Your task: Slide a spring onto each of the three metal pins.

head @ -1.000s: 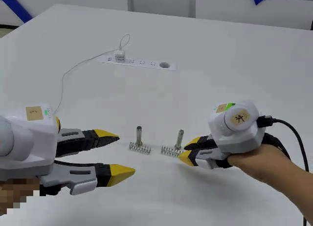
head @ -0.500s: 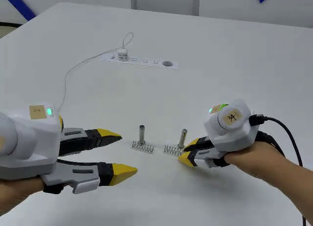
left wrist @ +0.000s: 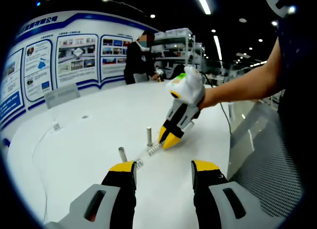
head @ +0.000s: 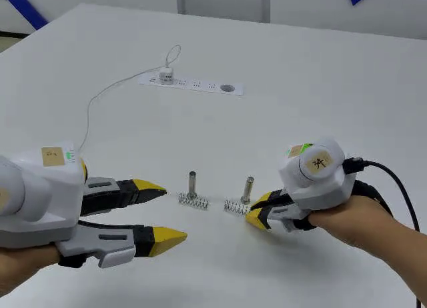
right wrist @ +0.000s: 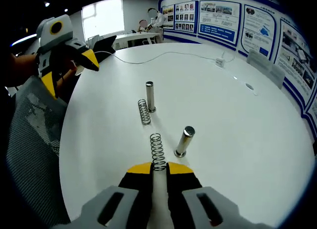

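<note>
Right gripper (right wrist: 158, 168) jaws pinched on end of near spring (right wrist: 157, 145), which lies flat on table (right wrist: 233, 140) just beside upright near pin (right wrist: 184, 141). Beyond: second spring (right wrist: 143, 111) touching far pin (right wrist: 149, 96). Left gripper (head: 172, 212) jaws apart, empty.

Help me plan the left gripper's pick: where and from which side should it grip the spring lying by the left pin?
I'd grip the spring at its left end, jaws across the coils, coming low from the side of the left gripper. It lies flat in front of the upright pin, so an end hold leaves the other end open for threading.
</note>
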